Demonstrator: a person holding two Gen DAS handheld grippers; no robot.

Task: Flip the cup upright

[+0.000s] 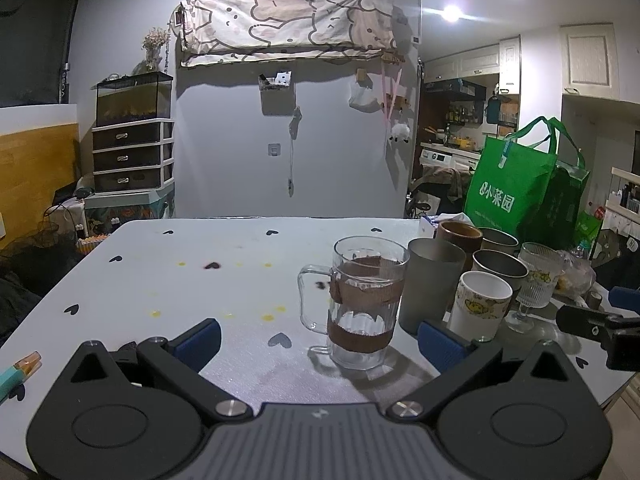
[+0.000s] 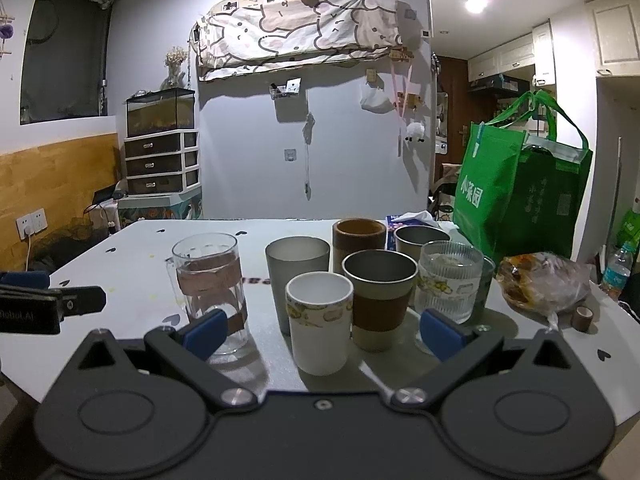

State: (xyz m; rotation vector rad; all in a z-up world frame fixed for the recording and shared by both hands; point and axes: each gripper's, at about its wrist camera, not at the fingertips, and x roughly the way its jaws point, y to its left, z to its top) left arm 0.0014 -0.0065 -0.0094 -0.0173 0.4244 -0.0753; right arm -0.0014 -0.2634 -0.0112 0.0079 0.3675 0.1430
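Observation:
A clear glass mug (image 1: 362, 304) with brown bands and a handle on its left stands upright on the white table (image 1: 200, 272). It also shows in the right wrist view (image 2: 210, 288). My left gripper (image 1: 320, 344) is open and empty, its fingers wide apart just short of the mug. My right gripper (image 2: 320, 332) is open and empty, in front of a white paper cup (image 2: 320, 320). Several other cups stand upright in a cluster to the right of the mug, among them a grey tumbler (image 2: 296, 276) and a metal cup with a brown sleeve (image 2: 380, 296).
A green shopping bag (image 2: 520, 184) stands at the table's back right. A plastic bag of food (image 2: 544, 284) lies to the right of the cups. A ribbed stemmed glass (image 1: 536, 280) stands at the cluster's right. A pen (image 1: 20, 372) lies at the table's left edge.

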